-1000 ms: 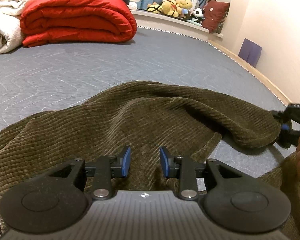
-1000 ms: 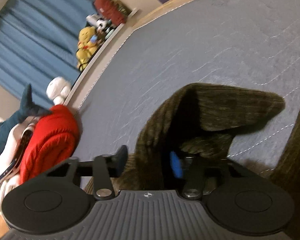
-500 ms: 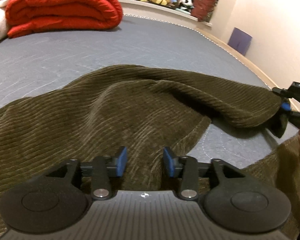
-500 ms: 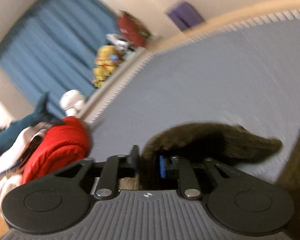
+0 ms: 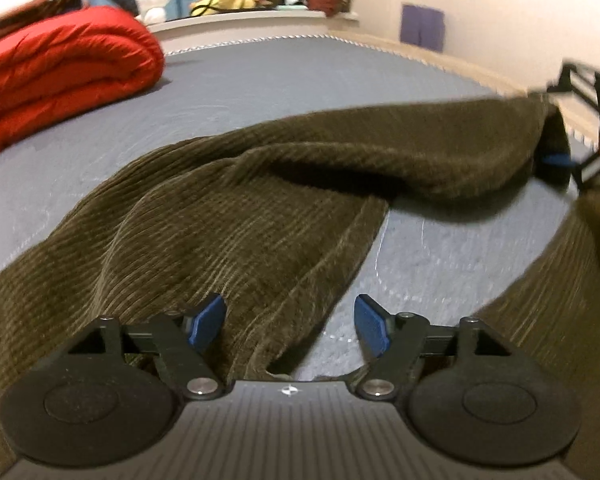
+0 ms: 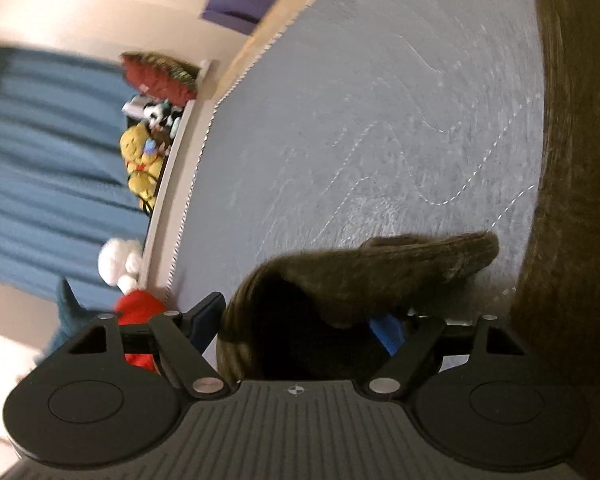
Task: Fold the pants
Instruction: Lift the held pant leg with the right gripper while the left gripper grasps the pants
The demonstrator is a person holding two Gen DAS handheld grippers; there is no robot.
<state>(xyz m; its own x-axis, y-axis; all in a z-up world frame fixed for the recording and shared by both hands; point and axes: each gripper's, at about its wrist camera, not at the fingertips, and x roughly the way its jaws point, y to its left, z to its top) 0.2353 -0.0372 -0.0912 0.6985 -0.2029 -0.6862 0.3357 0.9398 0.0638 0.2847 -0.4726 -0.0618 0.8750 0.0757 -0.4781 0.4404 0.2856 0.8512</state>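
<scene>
- The olive-brown corduroy pants lie spread across the grey quilted bed, with one leg end raised off the cover toward the right.
- The right hand-held gripper has a thick bunch of that leg between its jaws. They stand fairly wide around it, so I judge it a loose hold; whether it truly pinches I cannot tell.
- The left hand-held gripper is released, jaws spread, just above the cloth near a hem edge and holding nothing.
- To do this step well, I would close the left one on the near fabric edge first, then carry both ends over evenly so the leg lands flat.
- The right tool is rolled sideways; the left points level, forward along the bed.
- A red folded quilt lies well apart.
</scene>
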